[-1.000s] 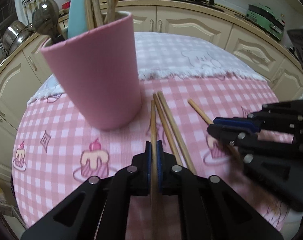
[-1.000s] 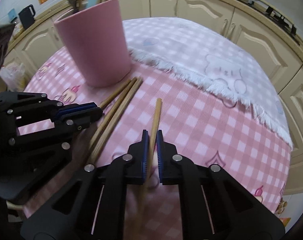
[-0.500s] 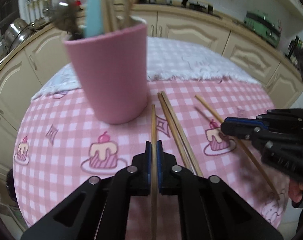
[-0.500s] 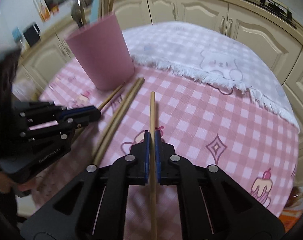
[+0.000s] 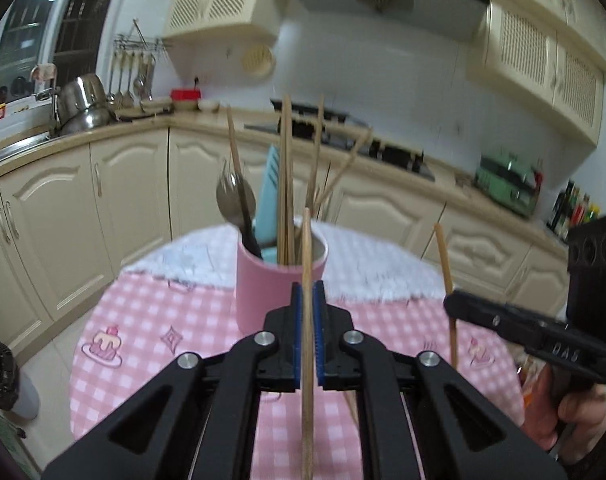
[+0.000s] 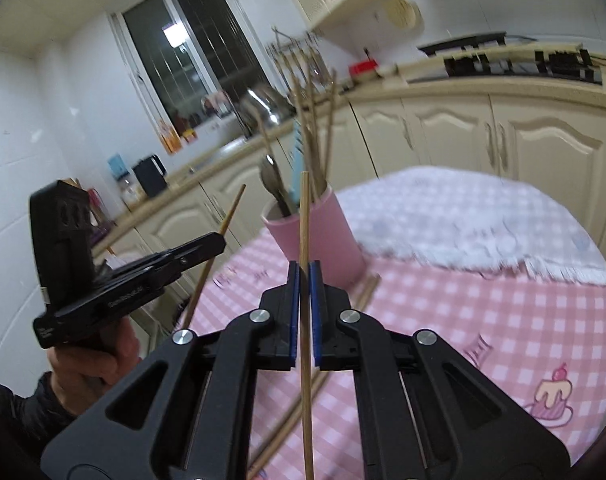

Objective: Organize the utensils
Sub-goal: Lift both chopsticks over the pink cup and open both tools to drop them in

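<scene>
A pink cup (image 5: pixel 259 292) stands on the pink checked tablecloth (image 5: pixel 143 320) and holds several wooden chopsticks, a metal spoon and a light blue utensil. It also shows in the right wrist view (image 6: pixel 327 240). My left gripper (image 5: pixel 307 300) is shut on a wooden chopstick (image 5: pixel 307 256), held raised with its tip in front of the cup's rim. My right gripper (image 6: pixel 302 280) is shut on another wooden chopstick (image 6: pixel 304 216), raised and pointing at the cup. Two chopsticks (image 6: pixel 363 296) lie on the cloth beside the cup.
A white fringed cloth (image 6: pixel 463 220) covers the far part of the round table. Cream kitchen cabinets (image 5: pixel 103 200) surround the table. The right gripper appears at the right of the left wrist view (image 5: pixel 451 300), the left gripper at the left of the right wrist view (image 6: pixel 219 242).
Both grippers have lifted their chopsticks off the cloth and tilted up, so the views now look level across the kitchen. The cup now sits farther away.
</scene>
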### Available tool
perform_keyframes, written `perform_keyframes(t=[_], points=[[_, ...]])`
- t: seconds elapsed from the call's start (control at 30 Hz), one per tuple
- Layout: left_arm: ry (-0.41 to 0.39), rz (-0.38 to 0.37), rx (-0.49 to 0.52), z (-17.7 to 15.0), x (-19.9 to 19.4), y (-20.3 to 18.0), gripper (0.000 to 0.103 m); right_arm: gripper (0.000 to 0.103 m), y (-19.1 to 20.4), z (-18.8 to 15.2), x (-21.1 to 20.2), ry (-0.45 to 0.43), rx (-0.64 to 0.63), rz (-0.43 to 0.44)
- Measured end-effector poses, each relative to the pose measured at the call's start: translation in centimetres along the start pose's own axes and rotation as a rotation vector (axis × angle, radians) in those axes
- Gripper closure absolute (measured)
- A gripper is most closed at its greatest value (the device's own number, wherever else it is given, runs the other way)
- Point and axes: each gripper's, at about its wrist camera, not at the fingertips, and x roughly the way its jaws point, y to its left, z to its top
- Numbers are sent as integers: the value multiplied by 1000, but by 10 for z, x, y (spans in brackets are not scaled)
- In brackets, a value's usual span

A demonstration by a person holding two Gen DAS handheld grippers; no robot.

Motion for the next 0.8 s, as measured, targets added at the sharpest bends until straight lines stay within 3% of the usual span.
perform_keyframes(t=[0.4, 0.8], points=[[-189, 20, -22, 50, -7, 4, 99, 98, 27, 50, 1, -130, -36, 58], [-423, -3, -59, 127, 14, 13, 99, 98, 44, 142, 26, -305, -99, 48]])
